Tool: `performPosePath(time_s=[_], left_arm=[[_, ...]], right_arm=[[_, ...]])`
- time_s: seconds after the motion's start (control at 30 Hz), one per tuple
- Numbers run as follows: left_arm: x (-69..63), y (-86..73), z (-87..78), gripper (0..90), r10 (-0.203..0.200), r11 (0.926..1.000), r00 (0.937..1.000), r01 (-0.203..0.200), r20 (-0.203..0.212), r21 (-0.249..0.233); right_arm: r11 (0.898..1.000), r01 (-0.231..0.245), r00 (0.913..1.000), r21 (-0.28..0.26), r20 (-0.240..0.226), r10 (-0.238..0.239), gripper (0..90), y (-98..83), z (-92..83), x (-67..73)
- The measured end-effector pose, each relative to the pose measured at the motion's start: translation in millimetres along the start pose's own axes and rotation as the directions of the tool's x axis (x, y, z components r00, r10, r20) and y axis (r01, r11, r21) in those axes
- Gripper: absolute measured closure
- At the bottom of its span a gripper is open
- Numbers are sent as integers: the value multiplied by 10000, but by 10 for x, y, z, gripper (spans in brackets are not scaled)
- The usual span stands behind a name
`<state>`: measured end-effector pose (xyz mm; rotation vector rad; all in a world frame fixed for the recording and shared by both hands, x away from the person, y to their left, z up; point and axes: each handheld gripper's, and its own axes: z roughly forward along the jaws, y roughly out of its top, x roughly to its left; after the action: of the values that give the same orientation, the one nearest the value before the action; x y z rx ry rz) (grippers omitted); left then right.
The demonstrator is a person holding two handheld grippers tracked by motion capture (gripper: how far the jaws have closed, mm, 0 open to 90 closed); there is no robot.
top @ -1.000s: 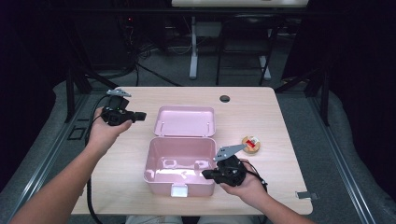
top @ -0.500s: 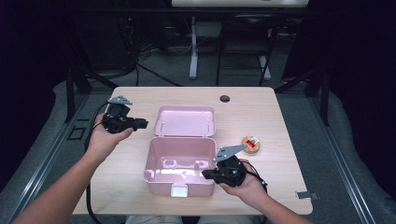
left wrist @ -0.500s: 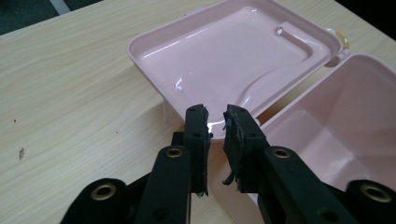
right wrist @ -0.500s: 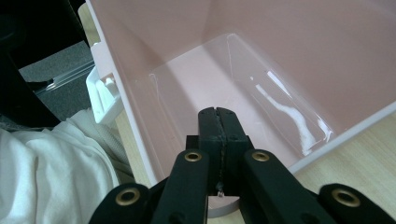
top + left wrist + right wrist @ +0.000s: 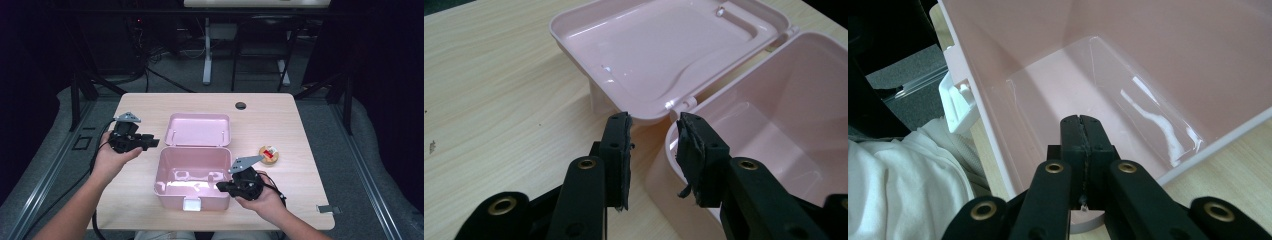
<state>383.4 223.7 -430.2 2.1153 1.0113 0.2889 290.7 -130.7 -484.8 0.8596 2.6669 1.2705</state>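
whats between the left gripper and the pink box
Just bare table: in the high view, the left gripper is apart from the pink box.

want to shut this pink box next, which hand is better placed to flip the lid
Left. Its claw has just been opening, nothing between the jaws, right by the lid edge near the hinge. The right claw is shut at the box rim, far from the lid.

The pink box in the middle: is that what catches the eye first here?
Yes: the pink box stands open mid-table, empty, its lid lying flat behind it. The left gripper, jaws just opening with nothing between them, points at the lid's corner; the right gripper, shut, sits at the box's right wall. A small tape roll lies to the right.
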Motion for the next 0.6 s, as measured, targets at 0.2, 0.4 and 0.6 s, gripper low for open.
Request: performPosePath(time_s=[0.2, 0.4, 0.6], left_arm=[[-50, -99, 49, 652, -71, 9998, 9999, 69, 111, 172], [-141, -160, 19, 653, 70, 9998, 9997, -74, 236, 168], [-213, -241, -79, 633, 193, 9996, 9981, -205, 589, 194]], right_arm=[[9999, -29, 10000, -124, 59, 30, 899, -11, 0, 7], [9999, -45, 10000, -109, 63, 46, 898, -10, -1, 8], [9999, 16, 10000, -125, 85, -15, 890, -13, -1, 15]])
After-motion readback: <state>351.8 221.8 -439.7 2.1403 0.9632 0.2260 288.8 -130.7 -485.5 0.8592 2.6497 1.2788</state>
